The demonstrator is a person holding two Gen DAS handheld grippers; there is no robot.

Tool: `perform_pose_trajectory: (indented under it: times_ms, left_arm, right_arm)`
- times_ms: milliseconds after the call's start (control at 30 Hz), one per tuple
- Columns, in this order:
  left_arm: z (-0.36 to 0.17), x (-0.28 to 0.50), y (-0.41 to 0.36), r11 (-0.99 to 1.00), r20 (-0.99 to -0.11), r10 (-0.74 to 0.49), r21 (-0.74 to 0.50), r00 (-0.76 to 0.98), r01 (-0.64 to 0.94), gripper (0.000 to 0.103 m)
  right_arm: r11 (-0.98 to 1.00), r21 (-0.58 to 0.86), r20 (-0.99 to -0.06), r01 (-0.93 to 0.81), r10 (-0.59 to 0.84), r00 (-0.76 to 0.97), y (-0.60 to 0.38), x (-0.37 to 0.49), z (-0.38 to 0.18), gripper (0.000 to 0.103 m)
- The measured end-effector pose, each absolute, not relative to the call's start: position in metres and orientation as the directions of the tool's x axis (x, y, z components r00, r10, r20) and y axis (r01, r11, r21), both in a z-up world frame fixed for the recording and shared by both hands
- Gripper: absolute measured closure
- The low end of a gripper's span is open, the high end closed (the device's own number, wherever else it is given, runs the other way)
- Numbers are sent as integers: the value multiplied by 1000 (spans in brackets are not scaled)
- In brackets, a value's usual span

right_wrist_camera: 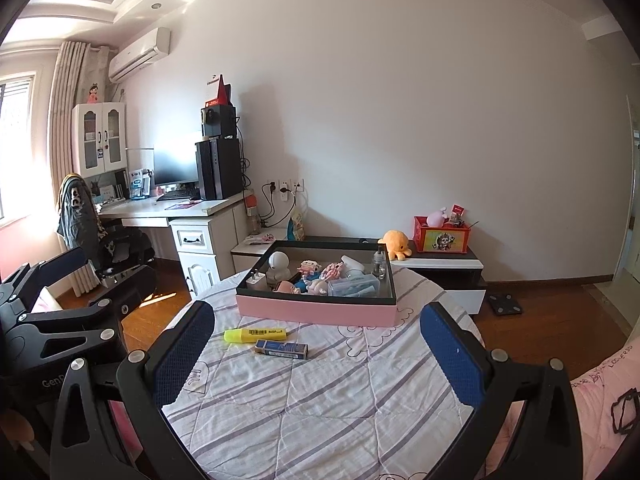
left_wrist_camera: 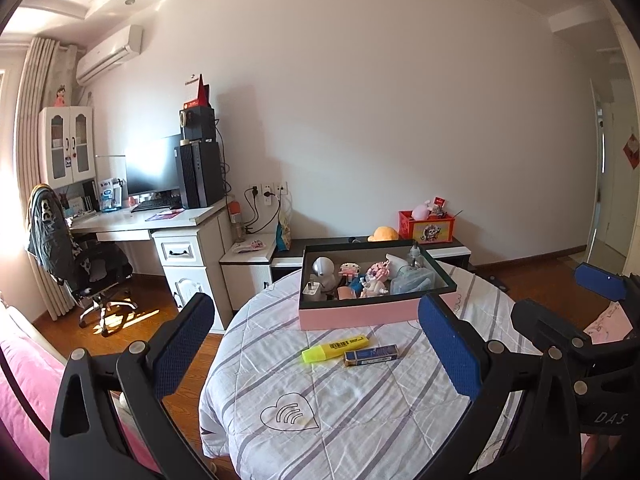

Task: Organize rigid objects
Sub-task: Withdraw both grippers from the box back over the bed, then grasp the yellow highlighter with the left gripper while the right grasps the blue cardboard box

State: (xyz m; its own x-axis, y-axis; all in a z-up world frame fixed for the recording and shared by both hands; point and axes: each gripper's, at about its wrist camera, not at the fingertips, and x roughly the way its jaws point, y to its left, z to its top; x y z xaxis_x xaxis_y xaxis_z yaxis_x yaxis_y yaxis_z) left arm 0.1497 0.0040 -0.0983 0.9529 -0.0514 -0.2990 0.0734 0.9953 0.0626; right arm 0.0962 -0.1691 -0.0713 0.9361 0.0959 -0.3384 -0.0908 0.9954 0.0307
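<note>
1. Both grippers hung low over the near edge of the table (left_wrist_camera: 360,420), well short of anything on it. The left gripper (left_wrist_camera: 316,344) had its fingers spread wide and held nothing; the right gripper (right_wrist_camera: 316,348) was spread wide and bare too.
2. Between them and the box (left_wrist_camera: 360,316) lay a highlighter (left_wrist_camera: 335,348) and a small blue pack (left_wrist_camera: 371,355), side by side and nearly touching, both flat on the striped quilt, apart from the box's pink front wall.
3. My judgement: the highlighter was light, stiff and smooth plastic, likely to roll or slip, so a pinch across the middle of its barrel would suit best.
4. The pack looked light and boxy, perhaps thin card that could crush; its long flat sides offered the surest hold.
5. Soft quilt beneath meant the pads could press down a little without harm.
6. The box stood open at the far side of the table, already fairly full: a white round robot toy (left_wrist_camera: 325,270), a white charger (left_wrist_camera: 311,291), pink figures (left_wrist_camera: 376,276), a bluish packet (left_wrist_camera: 412,282) and a small bottle (left_wrist_camera: 415,256). Room remained along its near wall.
</note>
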Motion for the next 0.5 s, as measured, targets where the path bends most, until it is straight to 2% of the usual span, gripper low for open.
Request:
perform_pose_trajectory:
  times_ms: [500]
  left_arm:
    - [-186,240,7,994,-561,-45,60,827,95,0]
  right_arm:
    - [992,62,-556,-113,128,821,-168,182,-149,0]
